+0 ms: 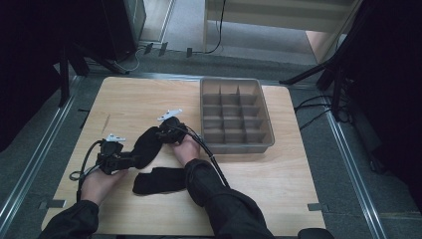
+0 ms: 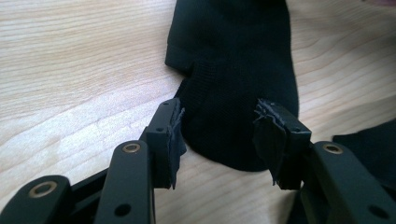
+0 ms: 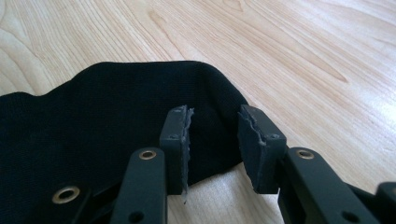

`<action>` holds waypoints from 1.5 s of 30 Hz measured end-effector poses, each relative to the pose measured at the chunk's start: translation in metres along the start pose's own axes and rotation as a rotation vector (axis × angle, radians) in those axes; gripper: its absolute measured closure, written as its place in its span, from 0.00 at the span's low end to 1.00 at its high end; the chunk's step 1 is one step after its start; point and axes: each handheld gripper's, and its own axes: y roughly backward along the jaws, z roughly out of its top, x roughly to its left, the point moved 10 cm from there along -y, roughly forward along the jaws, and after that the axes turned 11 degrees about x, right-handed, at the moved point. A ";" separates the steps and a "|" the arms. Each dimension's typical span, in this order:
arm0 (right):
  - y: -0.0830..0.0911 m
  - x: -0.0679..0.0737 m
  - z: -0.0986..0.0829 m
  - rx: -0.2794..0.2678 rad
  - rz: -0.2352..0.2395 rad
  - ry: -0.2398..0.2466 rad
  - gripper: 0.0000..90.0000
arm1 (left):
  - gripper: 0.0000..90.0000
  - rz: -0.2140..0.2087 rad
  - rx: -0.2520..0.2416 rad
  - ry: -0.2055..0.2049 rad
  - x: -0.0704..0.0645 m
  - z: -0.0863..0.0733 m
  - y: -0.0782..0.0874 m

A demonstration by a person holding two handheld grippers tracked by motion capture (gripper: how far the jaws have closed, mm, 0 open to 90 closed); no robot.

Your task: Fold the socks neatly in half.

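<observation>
Step in hand, as I read it: positioning both grippers on one black sock (image 1: 148, 145) before a grasp. The sock lies flat on the table (image 1: 278, 174), left of centre, long axis approx. diagonal from near-left to far-right.

Left gripper (image 2: 219, 140): jaws wide apart, straddling the sock's rounded near-left end, nothing held. Right gripper (image 3: 214, 140): jaws part-open around the far-right edge of the fabric, not clamped.

A 2nd sock (image 1: 159, 180) lies just nearer, apart from both grippers. The grey divided bin (image 1: 268, 124) sits to the right.

Next move probably calls for closing both jaws on the fabric simultaneously, w/o dragging it.
</observation>
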 end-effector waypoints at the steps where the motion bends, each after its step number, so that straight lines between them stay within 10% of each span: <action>1: 0.000 0.000 0.000 0.001 -0.006 -0.001 0.71 | 0.57 0.003 0.005 -0.004 0.000 0.000 -0.002; 11: -0.001 0.000 -0.001 -0.011 -0.032 0.023 0.88 | 0.69 0.076 -0.009 -0.051 0.007 0.001 -0.006; 18: 0.001 0.001 -0.003 0.033 -0.022 -0.044 0.97 | 0.93 0.026 0.004 -0.030 0.008 0.003 -0.006; 33: 0.055 0.023 -0.010 0.017 -0.012 -0.059 0.97 | 0.94 -0.090 -0.074 0.035 0.010 0.015 0.031; 45: 0.098 0.050 -0.044 -0.047 0.033 -0.093 0.97 | 0.94 -0.124 -0.042 -0.036 -0.007 0.007 0.050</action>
